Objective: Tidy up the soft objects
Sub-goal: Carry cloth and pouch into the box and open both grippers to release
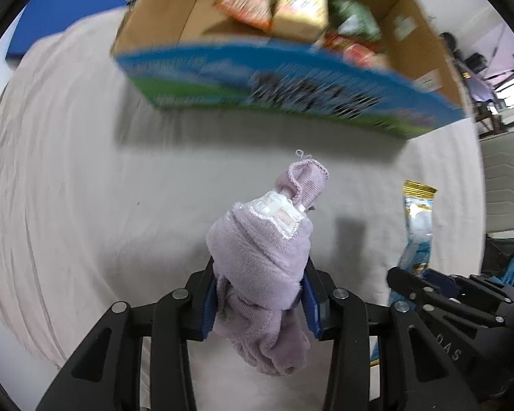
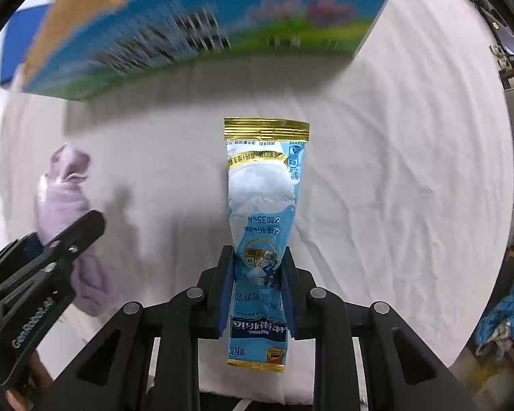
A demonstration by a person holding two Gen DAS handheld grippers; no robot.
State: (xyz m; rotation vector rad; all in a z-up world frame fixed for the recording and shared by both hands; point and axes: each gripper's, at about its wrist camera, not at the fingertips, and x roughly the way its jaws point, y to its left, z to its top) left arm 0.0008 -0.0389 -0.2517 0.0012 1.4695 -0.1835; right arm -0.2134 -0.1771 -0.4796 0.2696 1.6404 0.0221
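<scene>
From the left wrist, our left tool (image 1: 260,294) clamps a lilac fleece cloth (image 1: 262,257) above the white-covered bench (image 1: 68,171); the cardboard box (image 1: 284,78) ahead already holds blurred packets. From the right wrist, our right tool (image 2: 257,294) grips a milk-powder sachet (image 2: 262,226). Both await boxing; box print unreadable.
</scene>
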